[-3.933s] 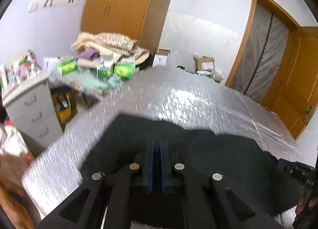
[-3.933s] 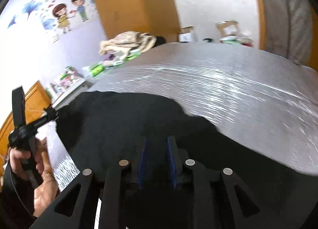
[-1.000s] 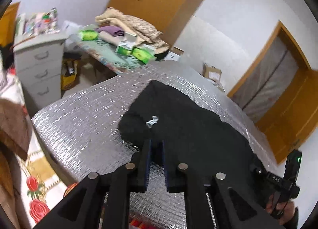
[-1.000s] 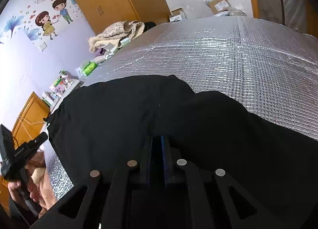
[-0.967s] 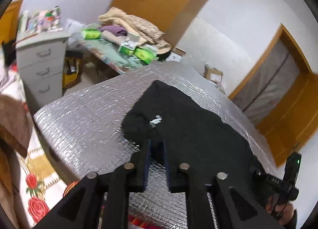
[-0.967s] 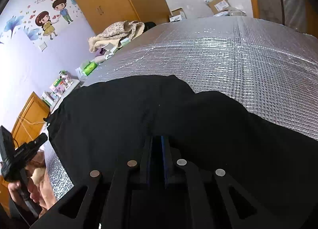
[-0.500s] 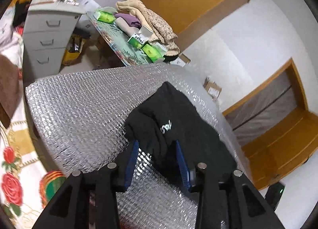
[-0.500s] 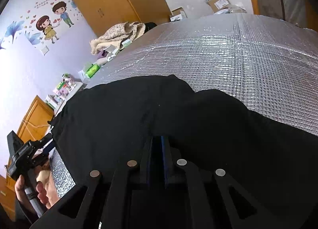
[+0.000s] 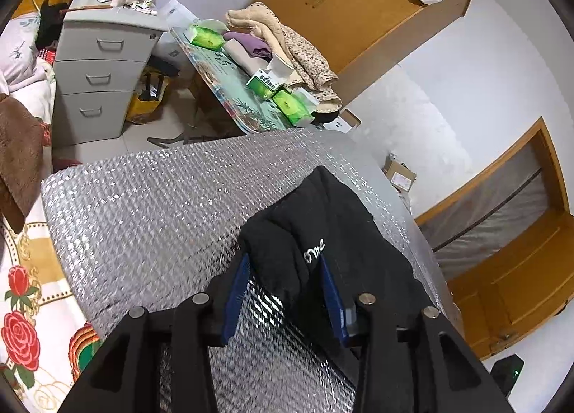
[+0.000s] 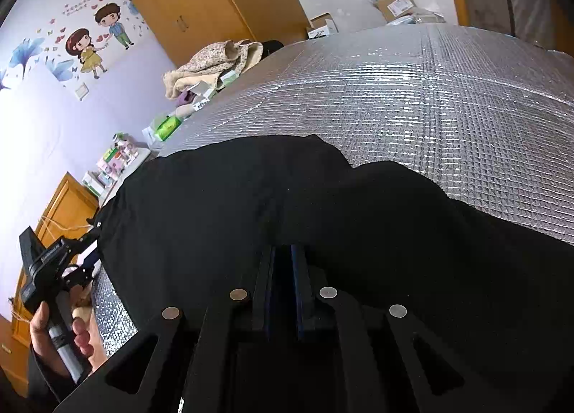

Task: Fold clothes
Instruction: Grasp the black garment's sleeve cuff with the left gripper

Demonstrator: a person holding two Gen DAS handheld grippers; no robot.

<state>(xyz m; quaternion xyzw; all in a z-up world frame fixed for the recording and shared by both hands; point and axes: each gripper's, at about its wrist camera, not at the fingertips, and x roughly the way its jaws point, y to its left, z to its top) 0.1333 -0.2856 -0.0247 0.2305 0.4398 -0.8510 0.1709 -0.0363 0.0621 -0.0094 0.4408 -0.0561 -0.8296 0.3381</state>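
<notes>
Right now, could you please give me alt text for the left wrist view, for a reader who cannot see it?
The left gripper has its jaws wide open around a bunched end of a black garment lying on a silver quilted table cover. Behind it are a grey drawer unit and a cluttered side table.

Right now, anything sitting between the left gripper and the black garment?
Nothing visible. The left gripper stands open, with a fold of the black garment lying directly between its blue pads, which do not press on it. Only the bare silver mat lies around it. The right gripper is shut on the same garment.
</notes>
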